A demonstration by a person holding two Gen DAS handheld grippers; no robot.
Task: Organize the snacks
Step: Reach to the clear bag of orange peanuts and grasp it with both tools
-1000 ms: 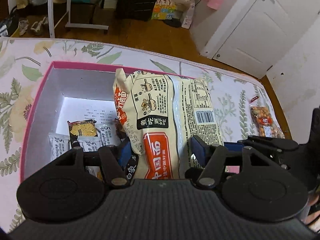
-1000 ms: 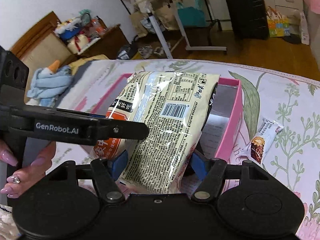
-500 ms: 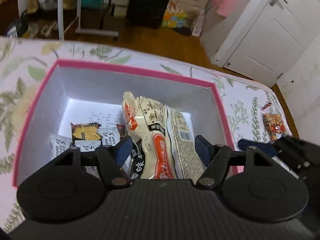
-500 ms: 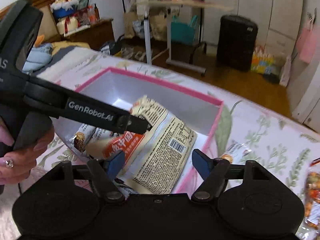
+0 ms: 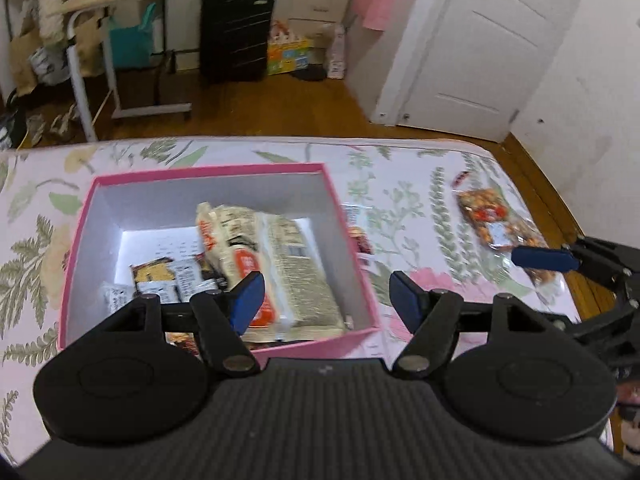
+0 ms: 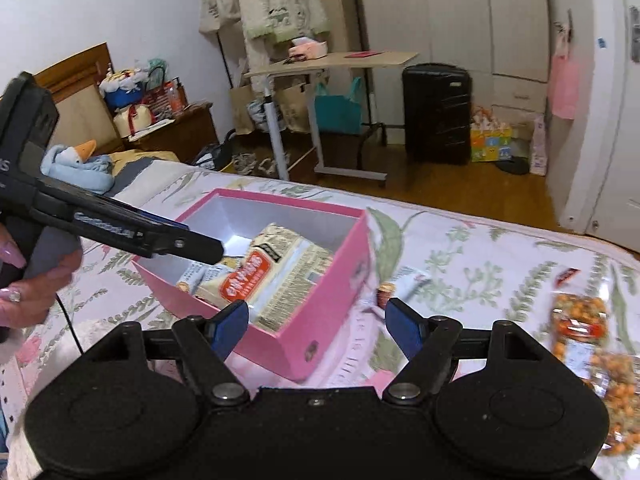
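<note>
A second ago both my tongs pinched the big noodle packet upright over the pink box. Now it lies inside the box, leaning on the smaller snack packs at the bottom, and nothing sits between either pair of pads.

My left tongs have just been opening and stand wide and empty, pulled back and up from the box, whose near rim now shows below them. My right tongs have likewise been opening; they hang wide above the box's near corner, clear of the packet.

With the view drawn back, I see more of the floral bed: a peanut bag lies well to the right of the box, and a small bar rests just beside the box's right wall. In the right view a hand grips the left device.
</note>
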